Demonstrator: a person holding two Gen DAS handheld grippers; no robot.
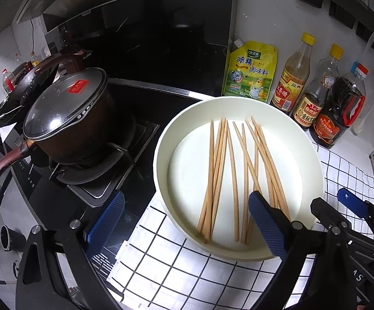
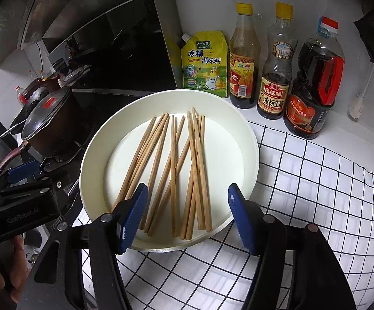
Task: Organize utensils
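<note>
Chopsticks point(image 2: 172, 170): a loose bundle of wooden sticks lies flat inside the white bowl, in the middle of both views; some cross each other, and the thick ends point to the lower edge of the frame.
White bowl point(image 2: 249, 139): round and shallow, it stands on the checked cloth, just beside the stove.
Checked cloth point(image 2: 316, 180): white with black grid lines, it fills the lower right of the right wrist view.
Left gripper point(image 1: 185, 219): the jaws are spread wide. One blue pad stays outside the bowl at the lower left of the left wrist view, the other is over the bowl near the thick ends of the sticks. Nothing is pinched.
Right gripper point(image 2: 187, 217): the jaws stand apart over the near rim of the bowl and the pads do not press on any stick. Nothing is held.
Hand point(image 2: 16, 258): part of it shows at the lower left of the right wrist view, under the left gripper's body.
Pot point(image 1: 70, 121): dark, with a glass lid, on the stove at the left of the left wrist view.
Yellow pouch point(image 2: 203, 64): it stands behind the bowl, against the wall.
Sauce bottles point(image 2: 274, 77): three in a row, to the right of the pouch.
</note>
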